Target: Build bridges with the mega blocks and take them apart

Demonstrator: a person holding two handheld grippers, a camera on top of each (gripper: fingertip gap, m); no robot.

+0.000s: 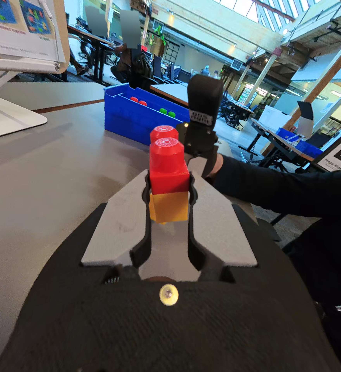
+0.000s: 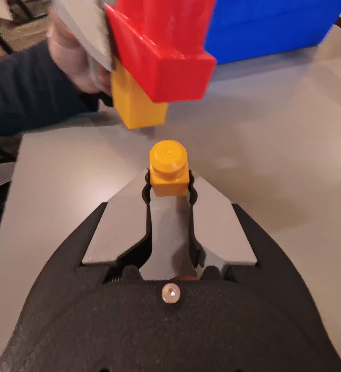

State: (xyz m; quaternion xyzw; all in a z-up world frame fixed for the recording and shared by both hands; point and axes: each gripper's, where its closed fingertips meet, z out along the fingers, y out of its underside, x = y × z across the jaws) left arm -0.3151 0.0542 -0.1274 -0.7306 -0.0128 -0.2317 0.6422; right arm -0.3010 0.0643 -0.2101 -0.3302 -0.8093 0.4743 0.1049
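Red plastic is clamped between the grey fingers [image 1: 210, 203] of the left gripper [image 1: 168, 181]: a two-stud red block [image 1: 168, 175] is held by its sides, the jaws closed onto it, with a yellow block [image 1: 168, 207] attached under its near end and hanging clear of the grey table [image 1: 44, 181]. In the right wrist view, the right gripper [image 2: 168, 182] is closed in the same way on a single-stud yellow brick [image 2: 168, 173], gripped at its base, stud upward and free of the fingers. Seen from there, the red block [image 2: 165, 66] and its yellow block [image 2: 139, 106] are held above and slightly left of the brick, with an open gap between them. The red block's long axis runs away from the left gripper, and one end overhangs with nothing beneath it. That overhang is judged to be the relation that matters: whether a bridge is being finished or has just been pulled apart cannot be told, but a join would need the stud brought up beneath the unsupported end, squarely aligned. The right gripper is the nearer of the two to that gap. Farther off, a blue bin [image 1: 129, 118] is seen on the table with red and green studs showing inside, and a sheet on a white stand [image 1: 14, 84] is set at the far left.
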